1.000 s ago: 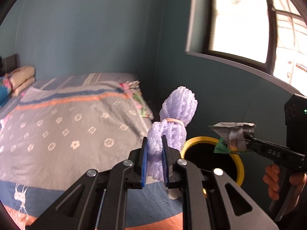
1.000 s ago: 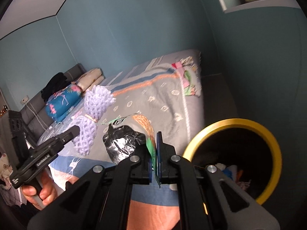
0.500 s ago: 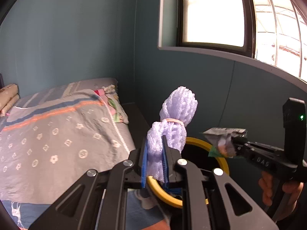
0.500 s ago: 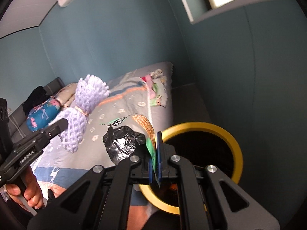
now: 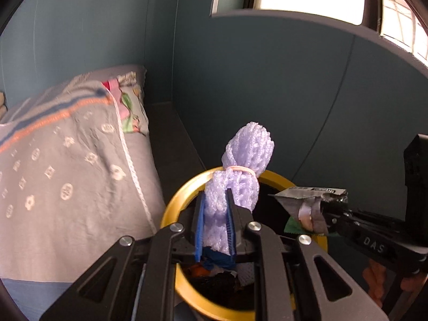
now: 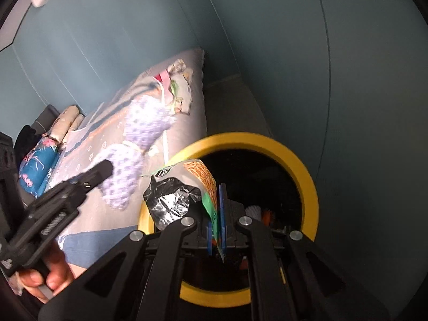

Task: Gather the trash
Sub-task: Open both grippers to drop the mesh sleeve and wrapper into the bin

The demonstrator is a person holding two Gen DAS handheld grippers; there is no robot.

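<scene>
My left gripper [image 5: 215, 222] is shut on a lilac foam net [image 5: 240, 176] tied with a rubber band. It hangs over the near-left rim of a black bin with a yellow rim [image 5: 176, 203]. My right gripper [image 6: 217, 215] is shut on a crumpled foil snack wrapper [image 6: 182, 190], green and orange outside, silver inside, above the same bin [image 6: 307, 176]. In the right wrist view the left gripper [image 6: 101, 171] and the foam net [image 6: 128, 171] appear blurred at left. The left wrist view shows the right gripper [image 5: 325, 214] with the wrapper [image 5: 305, 203] at right. Several pieces of trash lie in the bin.
A bed with a grey patterned quilt [image 5: 67, 165] stands just left of the bin, pillows [image 6: 40, 157] at its far end. Teal walls [image 5: 267, 93] close in behind and to the right, with a window ledge [image 5: 307, 18] above. A hand [image 6: 45, 275] holds the left gripper's handle.
Both grippers have swung from above the bed toward the bin and lowered; the bin now sits directly under them. The foam net and the wrapper are still gripped.
</scene>
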